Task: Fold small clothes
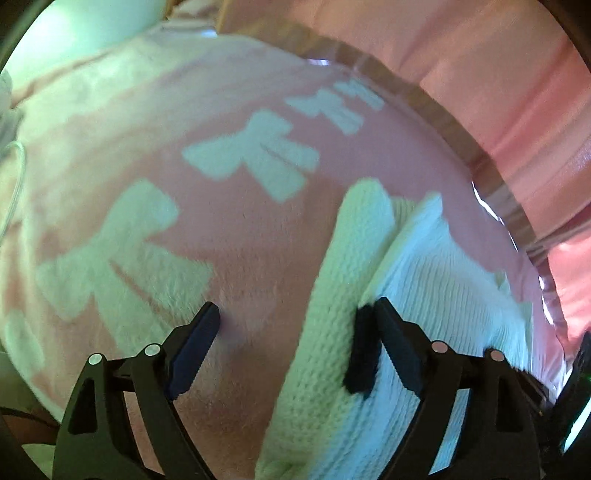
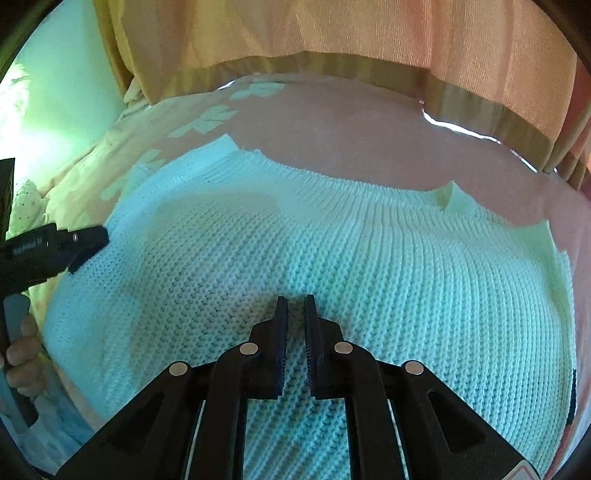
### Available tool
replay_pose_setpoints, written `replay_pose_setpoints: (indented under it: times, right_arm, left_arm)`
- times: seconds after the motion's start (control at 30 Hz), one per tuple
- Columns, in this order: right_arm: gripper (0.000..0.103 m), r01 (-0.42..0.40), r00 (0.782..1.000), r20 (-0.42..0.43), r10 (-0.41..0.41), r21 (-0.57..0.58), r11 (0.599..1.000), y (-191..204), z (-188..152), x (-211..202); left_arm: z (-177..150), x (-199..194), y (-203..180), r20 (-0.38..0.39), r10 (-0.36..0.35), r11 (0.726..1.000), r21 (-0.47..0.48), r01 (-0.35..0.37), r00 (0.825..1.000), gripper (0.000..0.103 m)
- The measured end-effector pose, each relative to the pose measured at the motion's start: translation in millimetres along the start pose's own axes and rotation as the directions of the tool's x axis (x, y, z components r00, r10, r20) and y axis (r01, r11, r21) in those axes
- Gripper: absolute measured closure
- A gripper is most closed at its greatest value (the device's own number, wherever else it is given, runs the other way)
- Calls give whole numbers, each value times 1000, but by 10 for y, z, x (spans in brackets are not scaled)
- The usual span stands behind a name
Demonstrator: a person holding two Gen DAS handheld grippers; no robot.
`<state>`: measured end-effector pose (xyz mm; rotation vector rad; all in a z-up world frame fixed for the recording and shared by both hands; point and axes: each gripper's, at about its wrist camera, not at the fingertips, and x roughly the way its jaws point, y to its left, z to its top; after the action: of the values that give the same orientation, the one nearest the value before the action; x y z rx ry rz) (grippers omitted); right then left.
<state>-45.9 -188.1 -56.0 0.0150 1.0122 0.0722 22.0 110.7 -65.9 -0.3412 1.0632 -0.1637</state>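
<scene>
White knit sweater (image 2: 295,258), chunky purl-like texture over the body, ribbed band along its far edge, bluish-green cast from the light. Under it a pink fleece blanket (image 1: 229,229) printed with white bow shapes (image 1: 255,155) in a row. Pink-orange curtain (image 2: 332,33) behind, fine vertical weave, darker tan-olive band along its hem. Left gripper (image 1: 288,325) and right gripper (image 2: 295,306) both black, with silver round pins, dark blue pads on the fingers (image 1: 192,350).
</scene>
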Motion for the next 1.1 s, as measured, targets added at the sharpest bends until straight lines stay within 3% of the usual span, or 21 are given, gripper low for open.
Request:
replay_pose_setpoints:
  times: [0.03, 0.1, 0.17, 0.3, 0.4, 0.57, 0.6, 0.63, 0.67, 0.73, 0.8, 0.87, 0.93, 1.0, 1.03, 1.07, 1.1]
  right_arm:
    - [95, 12, 1000, 2, -12, -6, 1000, 21, -4, 0]
    - [95, 35, 999, 3, -35, -18, 999, 66, 3, 31]
    - [95, 49, 999, 8, -49, -30, 998, 87, -6, 43]
    - [95, 52, 999, 11, -51, -40, 998, 79, -10, 50]
    - [95, 44, 999, 20, -43, -49, 998, 70, -5, 70]
    - [96, 0, 999, 43, 2, -35, 999, -11, -18, 68]
    - [97, -23, 999, 43, 24, -28, 999, -52, -17, 38]
    - [97, -49, 998, 39, 49, -9, 999, -145, -27, -54]
    - [96, -59, 997, 45, 58, 21, 998, -257, -54, -179]
    - [94, -78, 995, 75, 71, 87, 993, -552, -180, -516]
    - [90, -69, 994, 89, 57, 134, 989, -838, -346, -789]
    - [81, -45, 996, 82, 30, 183, 982, -1158, -591, -1031]
    - [70, -50, 997, 61, 37, 227, 973, -1360, -786, -1141]
    - [60, -91, 995, 56, 79, 253, 963, -1455, -891, -1182]
    - [56, -131, 991, 61, 119, 268, 954, -1457, -926, -1182]
    - [47, -163, 986, 64, 151, 274, 948, -1437, -924, -1163]
    - [43, -215, 977, 68, 204, 280, 936, -1398, -901, -1123]
  left_arm:
    - [-20, -9, -35, 10, 1, 1000, 24, -2, 1000, 21]
    - [-40, 2, -106, -12, -38, 997, 61, 39, 999, 37]
    - [-30, 12, -157, -43, -109, 992, 64, 111, 993, 73]
    - [16, -161, -319, -19, -170, 984, 56, 171, 985, 83]
    - [69, -525, -589, 41, -266, 960, 98, 261, 963, 84]
    - [77, -1013, -1283, 77, -395, 905, 202, 374, 915, 87]
    - [76, -1041, -1436, 69, -407, 896, 222, 384, 911, 90]
    - [63, -1053, -1657, 59, -415, 886, 254, 389, 908, 100]
    - [49, -1037, -1796, 48, -412, 882, 272, 385, 910, 102]
    - [-24, -954, -2123, 13, -415, 863, 323, 389, 910, 103]
    - [-166, -780, -2444, -13, -378, 860, 365, 356, 926, 103]
    - [-290, -562, -2648, -70, -338, 855, 393, 337, 939, 102]
    - [-385, -451, -2637, -110, -338, 856, 376, 354, 935, 99]
    - [-456, -460, -2491, -105, -311, 875, 357, 328, 944, 80]
    - [-465, -478, -2387, -93, -299, 889, 335, 313, 950, 60]
    - [-475, -536, -2212, -62, -294, 908, 293, 299, 954, 53]
    - [-484, -585, -2100, -38, -284, 920, 271, 284, 958, 52]
